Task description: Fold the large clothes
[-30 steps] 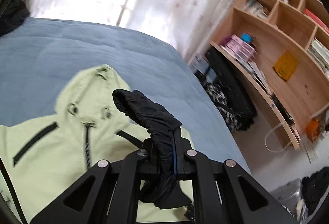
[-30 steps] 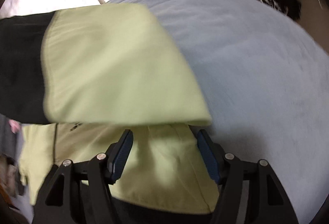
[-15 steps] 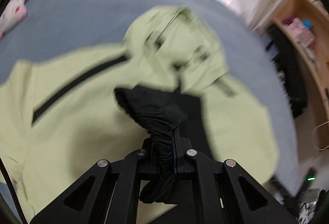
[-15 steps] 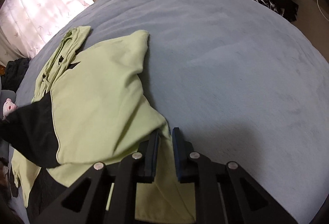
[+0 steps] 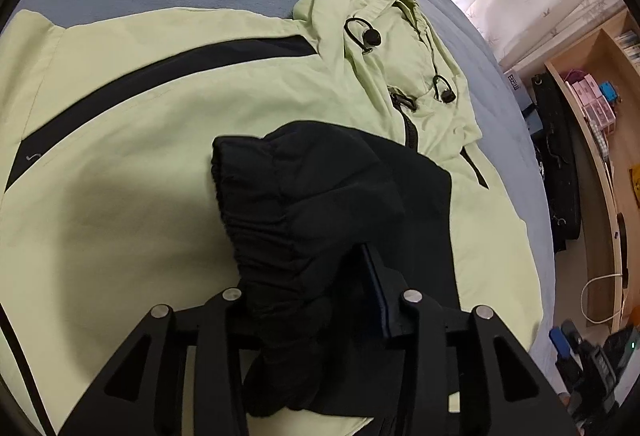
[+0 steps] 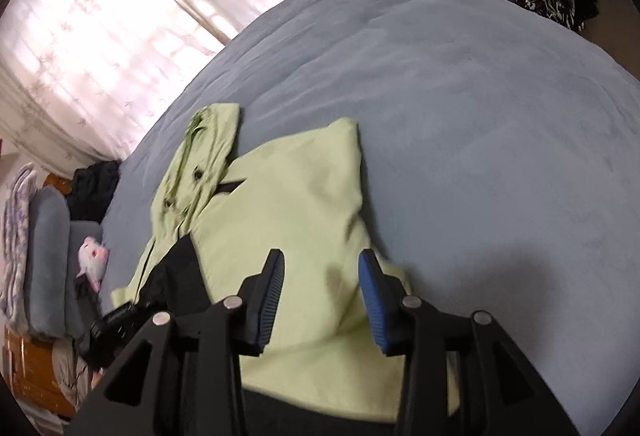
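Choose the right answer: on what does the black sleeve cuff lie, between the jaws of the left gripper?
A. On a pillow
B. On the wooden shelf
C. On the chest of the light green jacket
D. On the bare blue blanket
C: the black sleeve cuff lies across the front of the light green jacket, below its hood.

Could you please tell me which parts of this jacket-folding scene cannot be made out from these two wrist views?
- Left wrist: the left gripper opening; the black cuff hides its left finger.
- Left wrist: the jacket hem, cut off by the edge.
- Right wrist: the jacket's near edge, behind the opening right gripper.
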Tool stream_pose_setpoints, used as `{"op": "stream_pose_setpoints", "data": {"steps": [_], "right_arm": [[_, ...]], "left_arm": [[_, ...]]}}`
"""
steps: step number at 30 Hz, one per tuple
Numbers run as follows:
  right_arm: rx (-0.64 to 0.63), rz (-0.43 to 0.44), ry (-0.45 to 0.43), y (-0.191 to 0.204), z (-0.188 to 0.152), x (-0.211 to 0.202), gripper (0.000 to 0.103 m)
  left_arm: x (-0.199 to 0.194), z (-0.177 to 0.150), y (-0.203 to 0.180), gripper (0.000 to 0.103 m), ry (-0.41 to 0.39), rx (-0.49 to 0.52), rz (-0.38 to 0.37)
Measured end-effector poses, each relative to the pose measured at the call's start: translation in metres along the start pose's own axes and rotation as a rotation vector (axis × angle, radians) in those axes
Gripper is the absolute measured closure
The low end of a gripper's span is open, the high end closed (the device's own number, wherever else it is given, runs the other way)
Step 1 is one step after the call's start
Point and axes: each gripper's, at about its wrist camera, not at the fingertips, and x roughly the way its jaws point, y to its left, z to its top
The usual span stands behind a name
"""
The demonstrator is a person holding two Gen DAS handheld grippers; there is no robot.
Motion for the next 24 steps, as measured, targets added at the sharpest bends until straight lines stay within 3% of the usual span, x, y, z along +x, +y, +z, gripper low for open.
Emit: {"op": "stream_pose_setpoints", "data": {"steps": [3,4,5,6,10,15,17,18,19,21,24], "right_arm": [[0.036,-0.011,0.038,-0.010,0.027,0.025,0.064],[0.062,0.000,0.064,-0.015,0.041,0.038,0.064],[0.075,0.004,0.081,-0.019,0.049,0.046,0.064],[0.089,0.002,0.102,-0.024,0.060,0.059,0.064],[0.146,0.023,0.190,-0.043,0.092,0.105,0.064],[0.169,0.106,0.260,-0.047,0.099,0.140,0.064],[0.123,0.118,0.254,-0.038,0.099,0.145,0.065],[0.081,0.111,0.250,-0.031,0.099,0.146,0.078],[0.020,0.091,0.241,-0.022,0.100,0.144,0.100],[-0.141,0.022,0.195,-0.001,0.100,0.135,0.101],[-0.285,-0.045,0.096,0.013,0.108,0.124,0.101]], "left_arm": [[0.000,0.004,0.000,0.066,0.000,0.011,-0.004],[0.001,0.005,-0.002,0.071,0.003,0.031,0.005],[0.000,0.006,-0.004,0.089,-0.001,0.048,0.022],[0.001,0.007,-0.003,0.095,0.000,0.062,0.045],[-0.008,0.009,-0.005,0.096,-0.033,0.091,0.109],[-0.031,0.013,-0.020,0.096,-0.090,0.139,0.108],[-0.040,0.015,-0.028,0.097,-0.104,0.160,0.095],[-0.045,0.015,-0.032,0.097,-0.110,0.172,0.087],[-0.049,0.015,-0.036,0.097,-0.115,0.183,0.079],[-0.058,0.015,-0.045,0.097,-0.126,0.211,0.069],[-0.065,0.013,-0.056,0.096,-0.141,0.275,0.058]]}}
